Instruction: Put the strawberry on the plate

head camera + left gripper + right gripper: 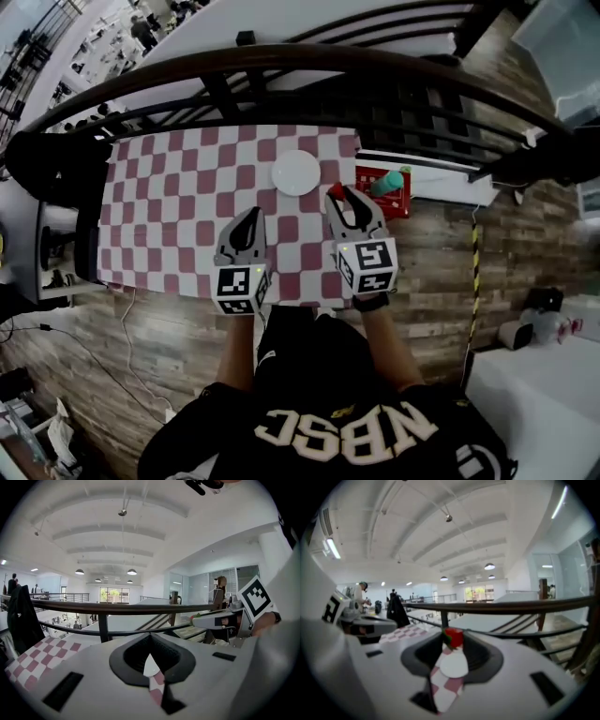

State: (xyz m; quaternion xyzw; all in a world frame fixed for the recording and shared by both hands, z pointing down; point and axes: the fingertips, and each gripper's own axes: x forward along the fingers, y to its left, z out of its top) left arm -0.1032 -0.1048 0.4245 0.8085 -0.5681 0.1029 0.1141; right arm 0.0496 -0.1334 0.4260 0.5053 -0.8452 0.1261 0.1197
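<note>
A small red strawberry (336,192) with a green top sits between the tips of my right gripper (340,194), which is shut on it above the checkered cloth. In the right gripper view the strawberry (453,637) hangs just this side of the round white plate (453,663). The plate (296,172) lies near the far edge of the table, a little left of and beyond the berry. My left gripper (251,218) hovers over the cloth nearer to me, jaws together with nothing in them. Through its narrow slit a sliver of the plate (151,665) shows.
The red-and-white checkered cloth (178,206) covers the table. A dark curved railing (281,61) runs just beyond it. Right of the table a red tray (367,192) holds a green object (388,181). A black garment (47,164) hangs at the left end.
</note>
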